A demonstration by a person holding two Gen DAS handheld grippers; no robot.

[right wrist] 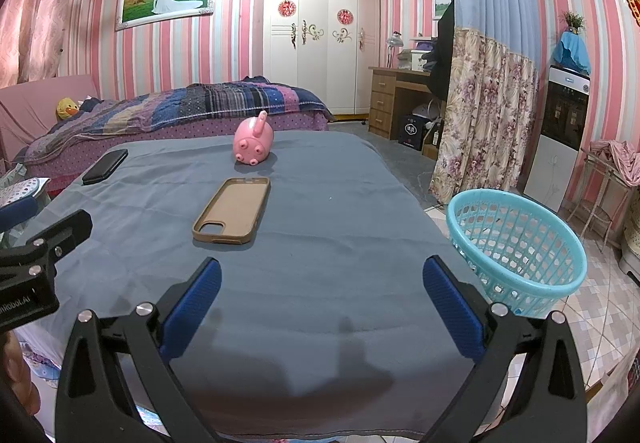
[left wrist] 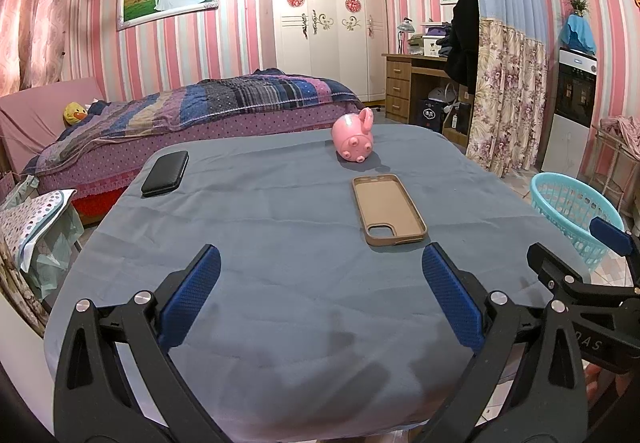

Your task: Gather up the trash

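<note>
Both grippers, left [left wrist: 320, 295] and right [right wrist: 322, 307], hover released at the table's [right wrist: 340, 203] near edge; the case [right wrist: 232, 211] lies mid-table, lengthwise away, just left of the right gripper.

We see our left gripper [left wrist: 320, 295] at the bottom of its frame, its blue fingers [left wrist: 192, 295] spread wide and holding nothing. Our right gripper [right wrist: 322, 307] looks the same, low in its frame, fingers [right wrist: 452, 307] wide apart.
</note>
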